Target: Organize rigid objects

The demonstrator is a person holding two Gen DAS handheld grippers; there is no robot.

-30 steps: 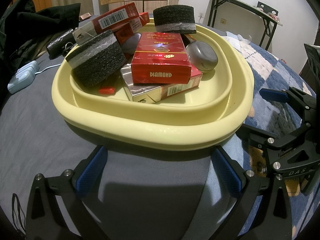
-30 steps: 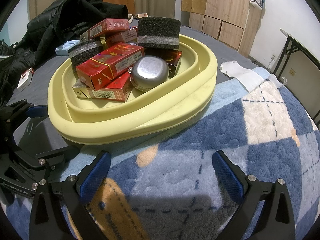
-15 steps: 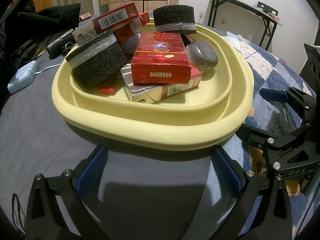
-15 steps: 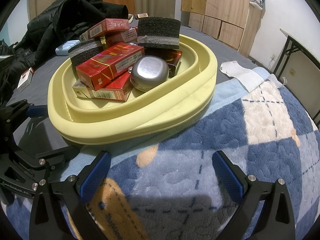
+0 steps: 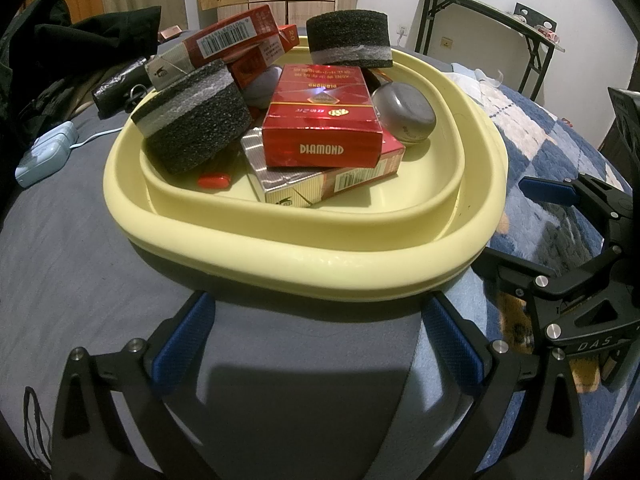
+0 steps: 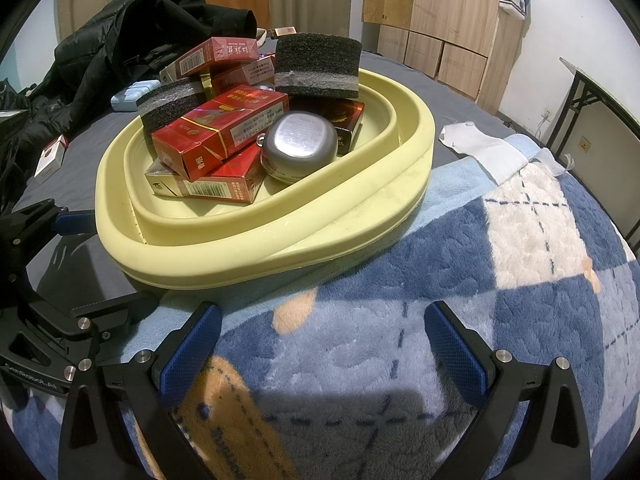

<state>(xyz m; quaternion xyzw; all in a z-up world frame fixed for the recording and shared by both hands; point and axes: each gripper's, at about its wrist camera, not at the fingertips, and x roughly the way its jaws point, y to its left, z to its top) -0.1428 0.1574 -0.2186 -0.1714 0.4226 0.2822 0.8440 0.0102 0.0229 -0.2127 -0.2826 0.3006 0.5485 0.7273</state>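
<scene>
A pale yellow basin [image 5: 304, 268] [image 6: 256, 256] sits on the bed, piled with red cigarette packs [image 5: 320, 120] [image 6: 220, 132], two black foam blocks [image 5: 192, 124] [image 6: 316, 68], a silver oval case [image 5: 404, 112] [image 6: 300, 148] and a small red lighter [image 5: 214, 180]. My left gripper [image 5: 316, 340] stands open just in front of the basin's near rim, nothing between its fingers. My right gripper [image 6: 320, 344] is open too, over the blue plaid blanket beside the basin. Each gripper shows at the edge of the other's view.
A black jacket [image 6: 132, 32] lies behind the basin. A light blue case [image 5: 44, 154] and a loose cigarette pack [image 6: 50, 158] lie on the grey sheet to the left. White cloth [image 6: 480, 148] rests on the blanket. A folding table [image 5: 492, 16] stands at the wall.
</scene>
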